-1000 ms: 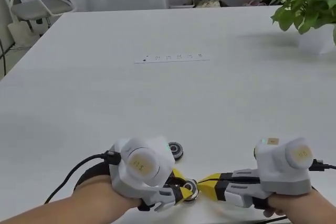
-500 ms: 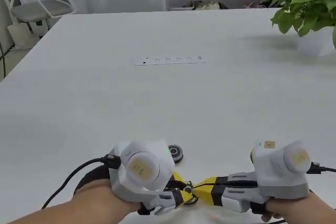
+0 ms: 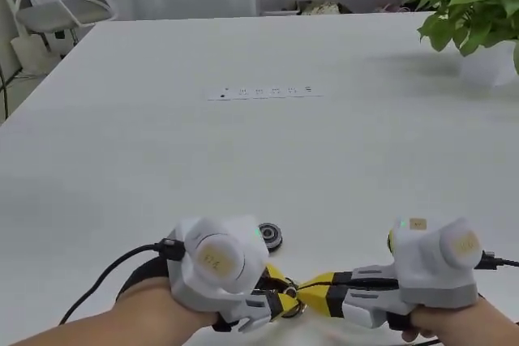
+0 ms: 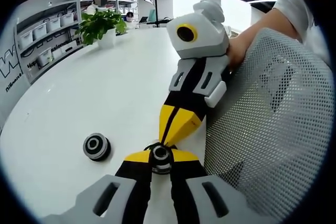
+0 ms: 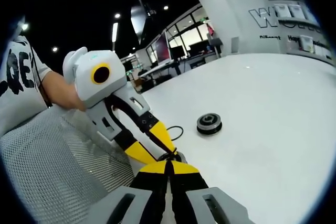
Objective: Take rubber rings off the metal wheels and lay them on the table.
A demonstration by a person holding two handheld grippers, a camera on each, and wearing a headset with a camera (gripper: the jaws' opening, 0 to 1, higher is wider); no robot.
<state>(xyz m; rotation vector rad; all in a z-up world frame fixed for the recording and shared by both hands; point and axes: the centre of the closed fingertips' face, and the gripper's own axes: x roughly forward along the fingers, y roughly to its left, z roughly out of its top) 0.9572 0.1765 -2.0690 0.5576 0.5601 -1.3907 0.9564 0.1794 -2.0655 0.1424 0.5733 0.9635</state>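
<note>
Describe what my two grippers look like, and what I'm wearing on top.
The left gripper and right gripper match: pale grey blocky bodies and black jaws ending in yellow wedge tips. A black cable trails from the left one, a second cable from the right. You wear a white short-sleeved shirt with dark lettering.

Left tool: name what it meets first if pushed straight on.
The left tool clamps a small wheel; just past it, the right tool faces it tip to tip and likely comes first.
</note>
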